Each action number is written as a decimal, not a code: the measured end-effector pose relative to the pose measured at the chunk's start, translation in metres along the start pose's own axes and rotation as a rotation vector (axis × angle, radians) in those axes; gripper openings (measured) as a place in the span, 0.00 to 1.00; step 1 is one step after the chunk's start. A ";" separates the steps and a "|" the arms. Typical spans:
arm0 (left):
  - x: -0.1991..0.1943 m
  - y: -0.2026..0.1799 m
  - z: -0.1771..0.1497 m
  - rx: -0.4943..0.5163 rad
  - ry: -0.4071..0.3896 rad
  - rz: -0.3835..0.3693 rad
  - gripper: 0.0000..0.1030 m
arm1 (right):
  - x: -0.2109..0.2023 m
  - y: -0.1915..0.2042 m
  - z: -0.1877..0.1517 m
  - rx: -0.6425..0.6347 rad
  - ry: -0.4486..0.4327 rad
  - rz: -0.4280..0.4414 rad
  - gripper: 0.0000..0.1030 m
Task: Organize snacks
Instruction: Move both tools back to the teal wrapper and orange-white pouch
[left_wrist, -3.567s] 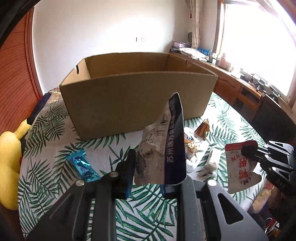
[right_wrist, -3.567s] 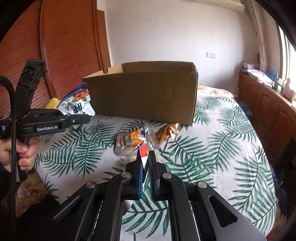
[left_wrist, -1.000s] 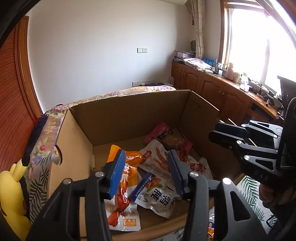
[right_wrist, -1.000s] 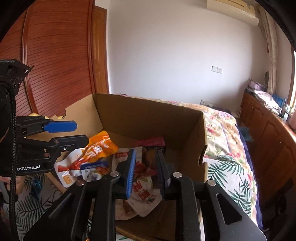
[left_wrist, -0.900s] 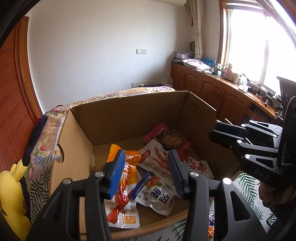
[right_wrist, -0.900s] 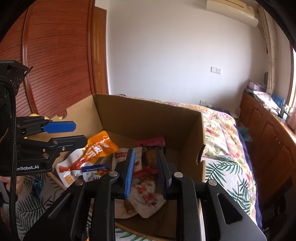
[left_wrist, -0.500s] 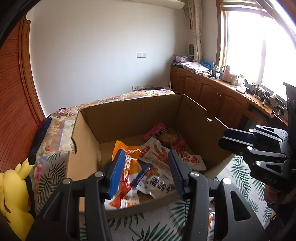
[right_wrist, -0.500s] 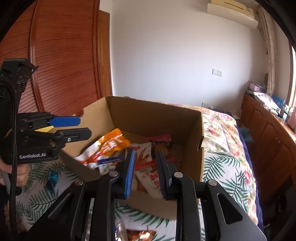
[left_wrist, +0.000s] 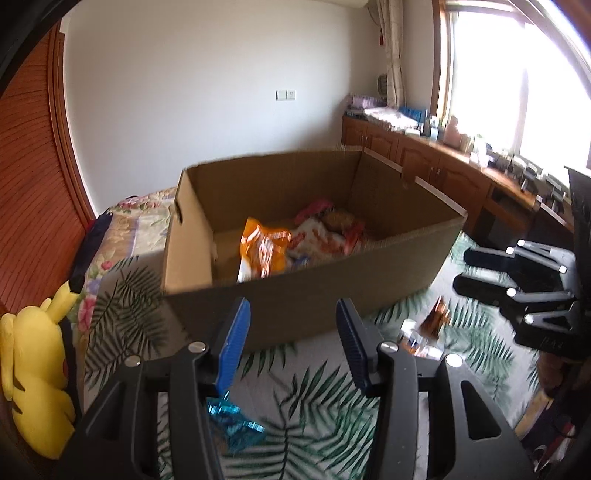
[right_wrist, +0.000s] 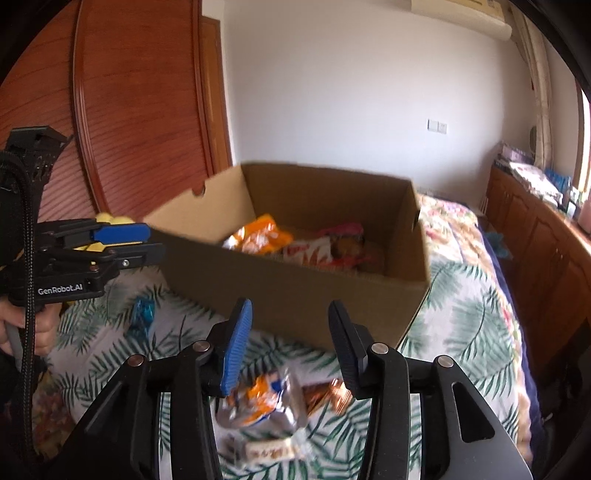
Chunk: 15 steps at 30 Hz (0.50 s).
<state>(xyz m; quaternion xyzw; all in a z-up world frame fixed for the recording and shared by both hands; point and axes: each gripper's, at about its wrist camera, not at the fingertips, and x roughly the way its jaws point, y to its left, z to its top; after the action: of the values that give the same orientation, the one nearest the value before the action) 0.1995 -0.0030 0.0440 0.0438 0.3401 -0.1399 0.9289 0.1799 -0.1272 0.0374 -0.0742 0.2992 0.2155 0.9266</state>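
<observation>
So right now your left gripper (left_wrist: 291, 341) is spread wide with nothing between its blue-padded fingers (left_wrist: 232, 341), and your right gripper (right_wrist: 288, 345) is the same deal, splayed out and empty. Both sit in front of the big open brown cardboard box (left_wrist: 332, 295), on the near side of its front wall, above the palm-leaf-print bed cover (left_wrist: 314, 406) the box stands on. Inside the box you've got a heap of snack bags: a crinkly orange packet (left_wrist: 264, 251) toward the left, a white-and-red packet (right_wrist: 308, 251) in the middle, and a pink one (left_wrist: 314, 206) up against the back wall, all touching or overlapping each other. Plenty is outside the box though. In the right wrist view a silver-and-orange snack bag (right_wrist: 258, 406) lies just below your right gripper, with a shiny copper-brown wrapper (right_wrist: 325, 397) right beside it and a pale long bar in a clear wrapper (right_wrist: 269, 450) just nearer to you. A shiny blue foil packet (left_wrist: 232, 421) lies on the cover beneath your left gripper, partly hidden by its left finger. The left view is a bit motion-blurred, so the printing on the packs can't be read. Off at the left edge of the bed there's a yellow plush toy (left_wrist: 37, 384) lying against the reddish wooden wall panel (left_wrist: 29, 184).
</observation>
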 end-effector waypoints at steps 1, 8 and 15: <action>0.001 0.000 -0.004 0.000 0.008 0.003 0.47 | 0.001 0.002 -0.004 -0.004 0.007 0.000 0.42; 0.009 0.010 -0.031 -0.025 0.057 0.006 0.47 | 0.014 0.006 -0.022 0.012 0.054 0.003 0.47; 0.022 0.028 -0.063 -0.081 0.112 0.026 0.47 | 0.034 0.013 -0.044 0.005 0.103 0.006 0.54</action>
<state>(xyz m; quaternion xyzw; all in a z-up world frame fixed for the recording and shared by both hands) 0.1847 0.0295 -0.0189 0.0185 0.3965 -0.1111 0.9111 0.1754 -0.1151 -0.0182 -0.0821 0.3472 0.2136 0.9095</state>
